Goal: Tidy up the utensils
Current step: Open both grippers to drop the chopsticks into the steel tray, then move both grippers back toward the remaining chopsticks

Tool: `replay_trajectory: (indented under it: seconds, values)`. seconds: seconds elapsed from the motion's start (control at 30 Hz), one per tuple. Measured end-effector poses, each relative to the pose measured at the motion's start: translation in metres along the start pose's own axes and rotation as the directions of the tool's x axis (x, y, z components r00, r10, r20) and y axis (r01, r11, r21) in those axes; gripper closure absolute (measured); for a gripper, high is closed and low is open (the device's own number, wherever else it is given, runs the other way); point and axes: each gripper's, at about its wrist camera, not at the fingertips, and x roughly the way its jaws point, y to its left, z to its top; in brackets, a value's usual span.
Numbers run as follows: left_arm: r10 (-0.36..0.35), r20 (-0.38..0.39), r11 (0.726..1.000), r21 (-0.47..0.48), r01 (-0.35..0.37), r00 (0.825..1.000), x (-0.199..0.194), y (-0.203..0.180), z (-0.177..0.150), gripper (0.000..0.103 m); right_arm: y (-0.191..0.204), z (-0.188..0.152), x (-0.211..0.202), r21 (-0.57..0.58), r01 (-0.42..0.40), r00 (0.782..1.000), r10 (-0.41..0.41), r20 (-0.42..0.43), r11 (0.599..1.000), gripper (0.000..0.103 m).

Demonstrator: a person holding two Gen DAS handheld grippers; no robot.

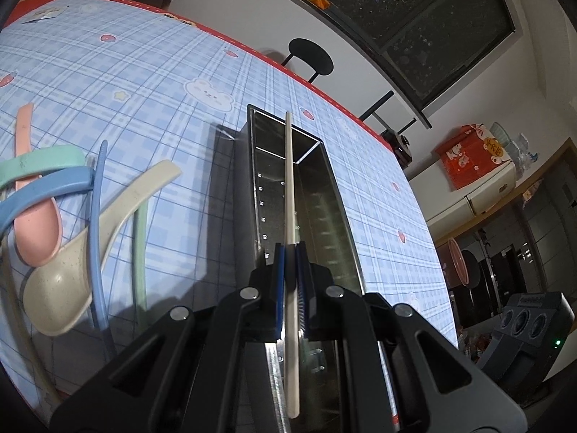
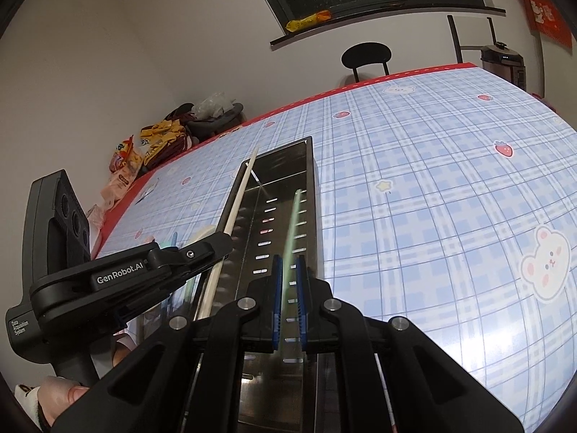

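Over tray (image 1: 333, 187), left tongs (image 1: 290, 263) around chopstick (image 1: 289, 166)

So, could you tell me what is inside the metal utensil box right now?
Looking from the right wrist, a pale green chopstick lies inside the metal utensil box. Its near end is hidden behind the right gripper; the box's near floor is covered too.

Left wrist view: spoon pile (image 1: 54, 195) at nine o'clock runs off the frame edge; the cream chopstick (image 1: 291, 180) is masked where the pads cover it. Right wrist view: green chopstick (image 2: 294, 231) blurred; hand (image 2: 61, 397) at seven o'clock cropped; tray (image 2: 277, 187) near end hidden.
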Motion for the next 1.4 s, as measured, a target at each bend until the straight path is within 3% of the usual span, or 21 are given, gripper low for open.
replay_trajectory:
  seconds: [0.1, 0.3, 0.37, 0.43, 0.57, 0.63, 0.73, 0.93, 1.03, 1.13, 1.27, 1.4]
  values:
    - [0.004, 0.005, 1.0, 0.018, -0.004, 1.0, -0.002, -0.003, 0.001, 0.089, 0.0, 0.002, -0.004, 0.0, 0.001, 1.0, -0.001, 0.026, 1.0, 0.091]
    - [0.033, 0.079, 0.995, 0.09, -0.041, 0.996, -0.02, -0.014, 0.006, 0.068, -0.006, 0.005, -0.016, 0.016, 0.06, 0.994, -0.061, 0.094, 0.998, 0.051]
    - [0.051, 0.11, 0.993, 0.102, -0.062, 0.993, -0.029, -0.014, 0.008, 0.052, -0.009, 0.006, -0.018, 0.028, 0.074, 0.991, -0.076, 0.107, 0.997, 0.04]
    - [0.069, 0.145, 0.991, 0.105, -0.085, 0.987, -0.039, -0.013, 0.011, 0.042, -0.01, 0.006, -0.019, 0.036, 0.082, 0.99, -0.086, 0.114, 0.996, 0.026]
    - [0.112, 0.212, 0.985, 0.109, -0.137, 0.971, -0.058, -0.008, 0.015, 0.012, -0.012, 0.007, -0.022, 0.041, 0.117, 0.983, -0.122, 0.134, 0.992, 0.016]
    - [0.127, 0.235, 0.981, 0.112, -0.157, 0.964, -0.066, -0.006, 0.015, 0.007, -0.013, 0.008, -0.024, 0.048, 0.129, 0.98, -0.135, 0.147, 0.991, 0.012]
    - [0.156, 0.242, 0.975, 0.118, -0.188, 0.958, -0.076, 0.0, 0.017, 0.006, -0.013, 0.008, -0.025, 0.047, 0.14, 0.976, -0.146, 0.161, 0.989, 0.006]
    - [0.208, 0.264, 0.963, 0.113, -0.245, 0.942, -0.101, 0.018, 0.019, 0.006, -0.005, 0.008, -0.034, 0.025, 0.137, 0.964, -0.139, 0.225, 0.99, 0.006]
    - [0.233, 0.29, 0.954, 0.116, -0.276, 0.928, -0.121, 0.033, 0.02, 0.006, 0.005, 0.007, -0.037, 0.0, 0.154, 0.957, -0.149, 0.247, 0.988, 0.006]
    - [0.278, 0.33, 0.936, 0.119, -0.332, 0.902, -0.147, 0.05, 0.02, 0.006, 0.023, 0.004, -0.04, -0.046, 0.154, 0.955, -0.136, 0.262, 0.987, 0.006]
    - [0.302, 0.358, 0.925, 0.117, -0.363, 0.884, -0.184, 0.085, 0.019, 0.006, 0.056, -0.006, -0.048, -0.119, 0.106, 0.95, -0.065, 0.304, 0.987, 0.006]
    - [0.35, 0.362, 0.881, 0.187, -0.435, 0.864, -0.205, 0.112, 0.011, 0.006, 0.094, -0.015, -0.044, -0.205, 0.081, 0.964, -0.024, 0.265, 0.975, 0.006]
